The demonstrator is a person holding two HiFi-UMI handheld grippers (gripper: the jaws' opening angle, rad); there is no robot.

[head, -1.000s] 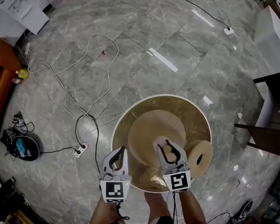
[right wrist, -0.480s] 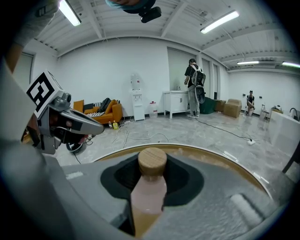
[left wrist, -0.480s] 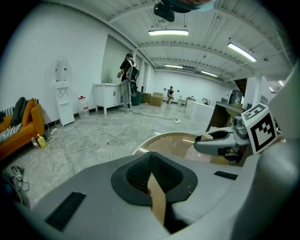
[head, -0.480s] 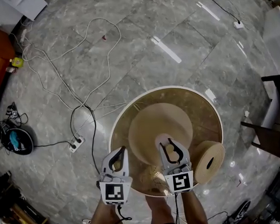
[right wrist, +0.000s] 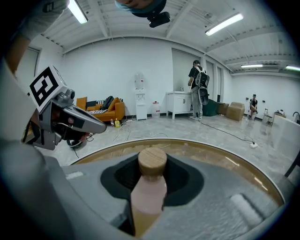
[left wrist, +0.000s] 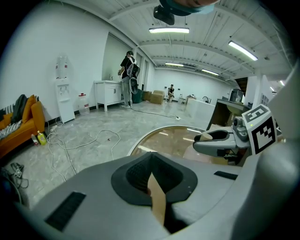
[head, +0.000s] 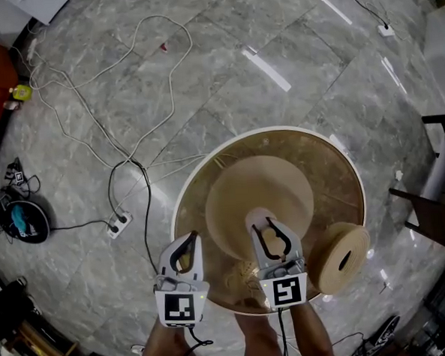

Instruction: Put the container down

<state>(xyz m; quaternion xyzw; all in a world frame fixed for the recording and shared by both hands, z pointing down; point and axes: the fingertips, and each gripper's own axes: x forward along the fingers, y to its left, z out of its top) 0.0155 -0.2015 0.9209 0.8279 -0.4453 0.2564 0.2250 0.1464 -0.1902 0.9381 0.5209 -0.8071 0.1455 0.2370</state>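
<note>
My right gripper (head: 269, 226) is shut on a small pale container (right wrist: 149, 192) with a round wooden lid (right wrist: 152, 162), holding it upright above the round glass-topped table (head: 321, 167), near its front edge. From the head view the lid shows between the jaws. My left gripper (head: 189, 239) hovers at the table's near-left rim, level with the right one. Its jaws stand closed together, and a thin tan sliver (left wrist: 157, 201) that I cannot identify shows between them. Each gripper appears in the other's view: the right gripper (left wrist: 220, 140) and the left gripper (right wrist: 70, 119).
A beige spool-like roll (head: 342, 258) lies at the table's right rim. Through the glass shows a cone-shaped beige base (head: 257, 190). White cables (head: 91, 121) and a power strip (head: 120, 226) lie on the marble floor to the left. Dark furniture (head: 435, 213) stands at the right.
The head camera has shifted, so the table and the roll sit larger and further right in view. Both grippers keep their places, and the right one's hold on the container is unchanged.
</note>
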